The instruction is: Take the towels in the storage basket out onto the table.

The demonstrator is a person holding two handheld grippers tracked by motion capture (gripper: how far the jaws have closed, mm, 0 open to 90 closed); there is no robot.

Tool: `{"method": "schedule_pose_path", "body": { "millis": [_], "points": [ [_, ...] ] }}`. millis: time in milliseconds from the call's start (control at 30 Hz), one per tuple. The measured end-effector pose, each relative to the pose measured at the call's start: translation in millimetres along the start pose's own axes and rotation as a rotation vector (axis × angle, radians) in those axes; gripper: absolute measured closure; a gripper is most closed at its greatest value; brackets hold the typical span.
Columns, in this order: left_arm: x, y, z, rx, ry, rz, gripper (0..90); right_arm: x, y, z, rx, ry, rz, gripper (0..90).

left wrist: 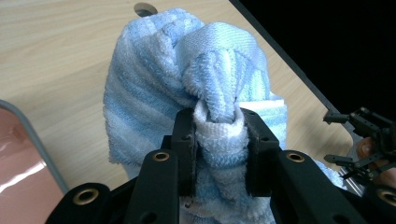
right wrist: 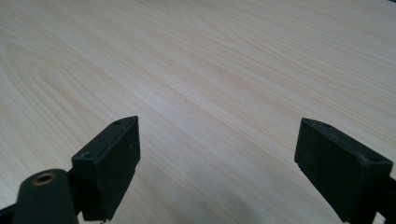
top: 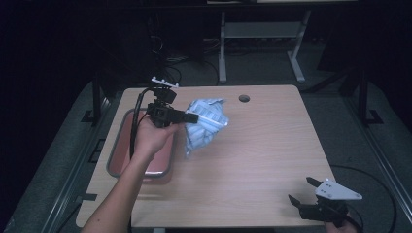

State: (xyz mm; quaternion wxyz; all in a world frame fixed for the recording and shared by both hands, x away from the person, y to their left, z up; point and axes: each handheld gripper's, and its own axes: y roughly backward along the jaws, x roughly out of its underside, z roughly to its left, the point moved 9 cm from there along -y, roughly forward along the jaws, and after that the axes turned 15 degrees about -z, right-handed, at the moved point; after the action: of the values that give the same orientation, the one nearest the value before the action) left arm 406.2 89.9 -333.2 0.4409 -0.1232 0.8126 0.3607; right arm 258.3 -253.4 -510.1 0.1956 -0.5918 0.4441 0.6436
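A light blue striped towel [top: 205, 124] hangs bunched above the wooden table [top: 257, 145], left of its middle. My left gripper [top: 192, 117] is shut on a gathered fold of it, held by a hand over the tray's right edge. In the left gripper view the towel [left wrist: 154, 79] bulges above the jaws, and the left gripper [left wrist: 218, 140] pinches a white-blue wad between its pads. My right gripper [top: 301, 190] stands open near the table's front right corner. In the right gripper view the right gripper [right wrist: 217, 158] has wide-apart jaws over bare wood.
A pink tray with a grey rim [top: 116, 145] lies at the table's left side, also seen in the left gripper view as the tray [left wrist: 23, 154]. A round cable hole [top: 244, 98] sits near the far edge. Desk legs and cables stand on the dark floor beyond.
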Motion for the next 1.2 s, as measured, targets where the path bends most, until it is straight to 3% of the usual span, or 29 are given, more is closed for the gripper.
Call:
{"method": "schedule_pose_path", "body": {
  "millis": [233,633,800,1200],
  "points": [
    [7.2,-14.0,0.4,0.006,0.008,0.019,69.6,1.2,-0.1,-1.3,0.004,-0.010,0.004,13.6],
    [16.0,-36.5,-1.6,-0.010,-0.012,0.051,69.6,0.1,0.0,-2.5,0.001,-0.011,-0.002,13.6],
    [24.1,-44.2,-1.0,-0.012,-0.016,0.083,69.6,-0.5,0.1,-2.5,-0.002,-0.016,-0.005,13.6],
    [29.6,-58.7,-2.5,-0.018,-0.019,0.104,69.6,-1.7,-0.6,-2.3,-0.004,-0.018,-0.010,13.6]
  ]
}}
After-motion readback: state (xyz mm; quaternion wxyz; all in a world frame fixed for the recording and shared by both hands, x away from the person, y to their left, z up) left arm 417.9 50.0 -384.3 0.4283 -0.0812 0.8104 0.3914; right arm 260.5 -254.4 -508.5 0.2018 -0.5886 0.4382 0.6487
